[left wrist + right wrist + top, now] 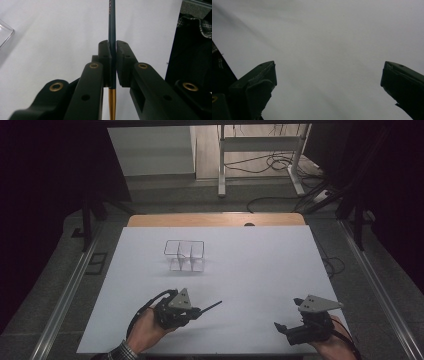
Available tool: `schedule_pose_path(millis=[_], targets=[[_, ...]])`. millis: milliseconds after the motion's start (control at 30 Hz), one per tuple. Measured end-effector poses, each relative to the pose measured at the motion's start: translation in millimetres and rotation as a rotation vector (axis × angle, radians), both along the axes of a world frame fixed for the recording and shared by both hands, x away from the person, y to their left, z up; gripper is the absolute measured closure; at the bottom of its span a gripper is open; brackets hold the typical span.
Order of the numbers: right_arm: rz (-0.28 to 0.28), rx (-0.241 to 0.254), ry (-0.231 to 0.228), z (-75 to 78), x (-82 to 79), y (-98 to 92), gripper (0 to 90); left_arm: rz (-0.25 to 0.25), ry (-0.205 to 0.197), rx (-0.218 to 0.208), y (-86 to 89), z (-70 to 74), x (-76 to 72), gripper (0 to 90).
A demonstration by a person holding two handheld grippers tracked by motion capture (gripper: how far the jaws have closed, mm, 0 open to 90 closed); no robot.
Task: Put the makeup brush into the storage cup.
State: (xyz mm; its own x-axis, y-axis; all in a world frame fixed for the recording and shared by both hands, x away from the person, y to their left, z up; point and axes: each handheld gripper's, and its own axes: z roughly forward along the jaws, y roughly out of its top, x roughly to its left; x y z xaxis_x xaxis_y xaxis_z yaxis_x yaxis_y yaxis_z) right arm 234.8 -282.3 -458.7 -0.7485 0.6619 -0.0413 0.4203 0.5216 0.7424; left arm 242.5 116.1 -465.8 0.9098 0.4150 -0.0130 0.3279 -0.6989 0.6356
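Black left gripper and right gripper (grey three-cornered plates on top), brass-ringed screw holes, trailing cables, plaid cuff.

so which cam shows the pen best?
Left gripper view: the pen runs close-up between the left gripper's shut jaws, dark barrel and gold end clear. High view shows it as a thin dark stick.

Your left tool: black jaws, brass-coloured rivets, grey top plate. It holds a dark teal brush with a gold ferrule. Your right tool: black. Desk: white sheet over tan wood. Organiser at 12 o'clock of the left tool: clear. Your sleeve: plaid.
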Motion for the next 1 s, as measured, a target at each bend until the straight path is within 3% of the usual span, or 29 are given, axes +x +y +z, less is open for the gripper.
schedule_pose_path(millis=[100,167,333,667,1000], targets=[[0.024,-0.005,0.009,1.8,0.8,5.3,0.3,-0.004,0.001,0.004,-0.9,-0.5,0.0,83.8],[0.058,0.014,0.041,3.9,1.3,9.6,0.0,-0.008,0.002,0.007,-1.6,-0.9,0.0,83.8],[0.084,0.016,0.048,8.1,3.1,20.8,0.0,-0.018,0.004,0.014,-3.4,-1.9,-0.3,83.8],[0.117,-0.029,0.053,15.0,10.9,38.2,0.1,-0.034,0.004,0.019,-6.3,-2.3,-0.6,83.8],[0.174,-0.067,0.034,20.7,19.8,54.7,12.9,-0.053,0.01,0.034,-8.8,-3.7,-1.2,83.8]])
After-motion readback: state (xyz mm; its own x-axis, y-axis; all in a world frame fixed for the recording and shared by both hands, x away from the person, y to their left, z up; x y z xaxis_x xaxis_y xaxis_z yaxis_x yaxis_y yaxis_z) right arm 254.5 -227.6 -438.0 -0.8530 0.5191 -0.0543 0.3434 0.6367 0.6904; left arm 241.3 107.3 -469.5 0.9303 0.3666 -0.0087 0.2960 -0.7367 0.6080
